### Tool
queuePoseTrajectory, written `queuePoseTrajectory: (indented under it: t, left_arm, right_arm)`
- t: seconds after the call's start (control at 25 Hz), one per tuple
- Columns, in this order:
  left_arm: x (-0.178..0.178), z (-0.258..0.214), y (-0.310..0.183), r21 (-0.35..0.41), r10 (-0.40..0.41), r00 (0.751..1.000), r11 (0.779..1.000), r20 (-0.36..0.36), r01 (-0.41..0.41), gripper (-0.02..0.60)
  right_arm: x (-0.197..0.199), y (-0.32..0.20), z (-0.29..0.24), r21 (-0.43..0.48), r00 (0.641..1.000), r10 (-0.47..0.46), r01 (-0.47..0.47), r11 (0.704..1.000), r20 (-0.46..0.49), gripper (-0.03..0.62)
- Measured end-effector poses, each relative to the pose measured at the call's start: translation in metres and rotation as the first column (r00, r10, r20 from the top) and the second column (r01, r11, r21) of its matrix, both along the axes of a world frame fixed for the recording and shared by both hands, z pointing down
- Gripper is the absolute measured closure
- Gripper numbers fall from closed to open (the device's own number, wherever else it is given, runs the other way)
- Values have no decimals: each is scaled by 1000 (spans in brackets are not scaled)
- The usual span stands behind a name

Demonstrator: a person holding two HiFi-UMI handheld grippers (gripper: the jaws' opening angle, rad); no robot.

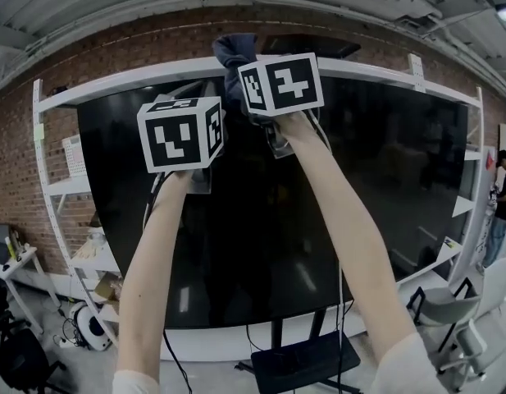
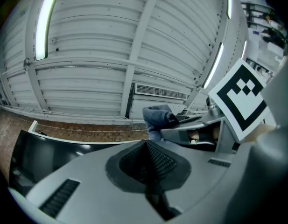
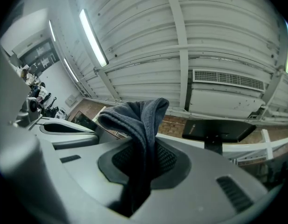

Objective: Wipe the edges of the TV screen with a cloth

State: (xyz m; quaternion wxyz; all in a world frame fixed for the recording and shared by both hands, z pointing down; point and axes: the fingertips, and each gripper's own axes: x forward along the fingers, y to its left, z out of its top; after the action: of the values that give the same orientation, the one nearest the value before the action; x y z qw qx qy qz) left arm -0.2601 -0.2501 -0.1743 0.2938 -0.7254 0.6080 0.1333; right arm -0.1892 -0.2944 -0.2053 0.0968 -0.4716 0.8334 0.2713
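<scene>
The left forearm (image 1: 150, 277), bare, reaches steeply up and ends in the left gripper (image 2: 146, 143). Its marker cube (image 1: 180, 134) sits in front of the upper left part of the TV screen (image 1: 261, 228). Its grey plastic jaws, lined with dark ribbed pads, are pressed together with nothing between them. Just to its right the right forearm (image 1: 343, 236) stretches higher, so the right gripper (image 3: 151, 141) is up at the screen's top edge, near the middle. Its jaws pinch the cloth (image 3: 139, 120), a soft blue-grey terry fold that bulges out above the pads. In the head view the cloth (image 1: 234, 52) pokes up over the white top rail; whether it presses on the edge cannot be told.

The screen is a large, glossy black panel that is dark and faintly reflective. It is set in a white shelving frame (image 1: 52, 187) against a red brick wall (image 1: 15, 138). It stands on a black stand (image 1: 306, 359) on a pale floor. Overhead runs a white ribbed ceiling (image 2: 111, 41) with long light strips (image 2: 43, 27) and a slotted air vent (image 3: 228, 80). At the lower right stands a grey chair (image 1: 449, 306), and a person (image 1: 505, 195) stands at the far right edge.
</scene>
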Motion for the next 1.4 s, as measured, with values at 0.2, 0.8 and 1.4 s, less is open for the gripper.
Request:
queuePoseTrajectory:
  t: [0.2, 0.8, 1.4]
  left_arm:
    - [37, 12, -14, -33, 61, 995, 997, -80, -63, 568]
    - [127, 19, -29, -24, -27, 995, 999, -92, 25, 568]
    - [228, 7, -54, 36, 109, 993, 994, -50, -107, 568]
  right_arm:
    - [41, -7, 5, 15, 999, 41, -40, 999, -15, 530]
    - [119, -30, 16, 37, 998, 39, -37, 999, -47, 530]
    - [189, -44, 16, 57, 996, 4, 1, 998, -93, 530]
